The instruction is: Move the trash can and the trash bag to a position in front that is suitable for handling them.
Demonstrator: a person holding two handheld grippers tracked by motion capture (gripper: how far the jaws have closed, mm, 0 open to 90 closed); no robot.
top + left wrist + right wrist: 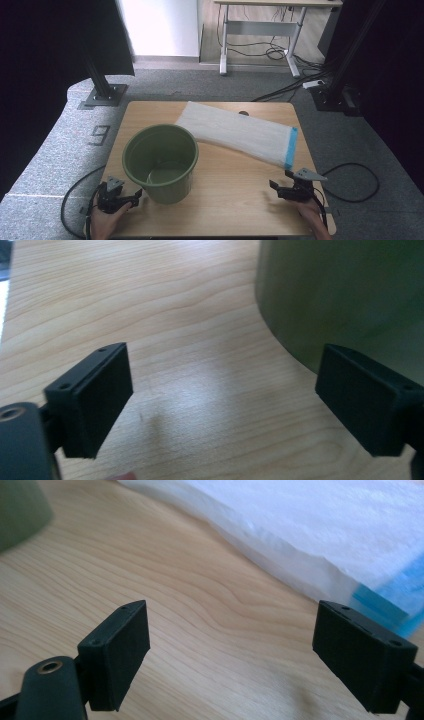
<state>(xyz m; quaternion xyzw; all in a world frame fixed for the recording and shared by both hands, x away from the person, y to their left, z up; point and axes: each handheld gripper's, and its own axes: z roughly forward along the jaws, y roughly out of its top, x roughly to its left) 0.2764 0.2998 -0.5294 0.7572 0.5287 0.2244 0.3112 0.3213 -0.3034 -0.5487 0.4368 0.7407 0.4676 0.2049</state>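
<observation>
A: Both your tongs stand released, nothing between them: left tongs [131,196] beside the green bucket [161,162], right tongs [281,186] near the white foam bag [240,134] lying across the table [235,200].

B: That bag looks light, soft and floppy, so pinch the blue-taped end [290,148]. Its far corner hides behind the bucket rim, and what's inside the bag I can't make out.

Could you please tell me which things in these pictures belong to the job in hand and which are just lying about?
Part of the job:
- green bucket, beside the open left gripper
- white sheet with a blue edge, just beyond the open right gripper

Just lying about:
- white desk frame behind the table
- cables on the floor
- power strip
</observation>
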